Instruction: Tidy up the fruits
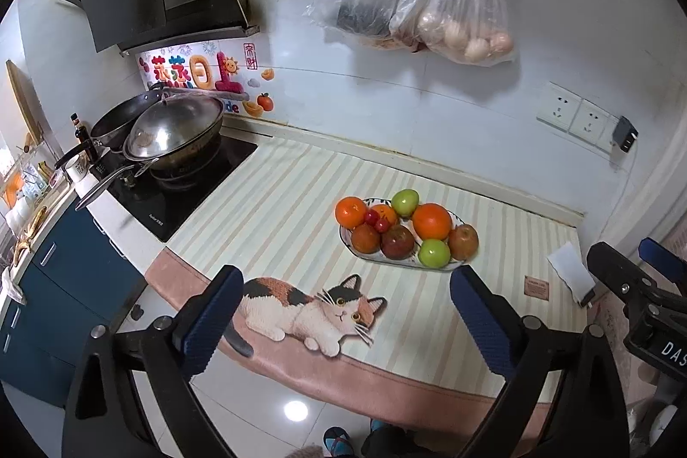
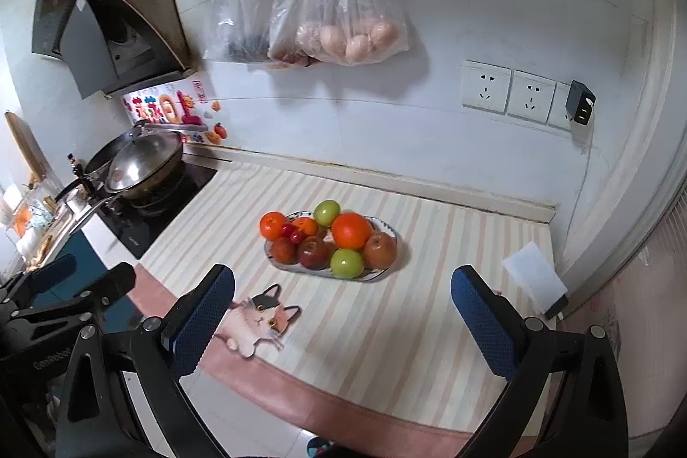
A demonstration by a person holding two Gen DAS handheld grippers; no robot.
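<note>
While both the left gripper (image 1: 345, 323) and right gripper (image 2: 341, 318) are hanging wide open and empty, the fruit plate (image 2: 382, 274) is sitting at twelve o'clock, so the right fingers should be straddling a single rim fruit, such as the green apple (image 2: 347, 263), without nudging its neighbours.

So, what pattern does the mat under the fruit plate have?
Pale stripes with a calico cat, on the mat; clearest in the left wrist view.

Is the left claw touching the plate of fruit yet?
Apart. In the left wrist view the open left claw hangs over the near mat edge, and bare striped mat shows between its fingertips and the plate.
</note>
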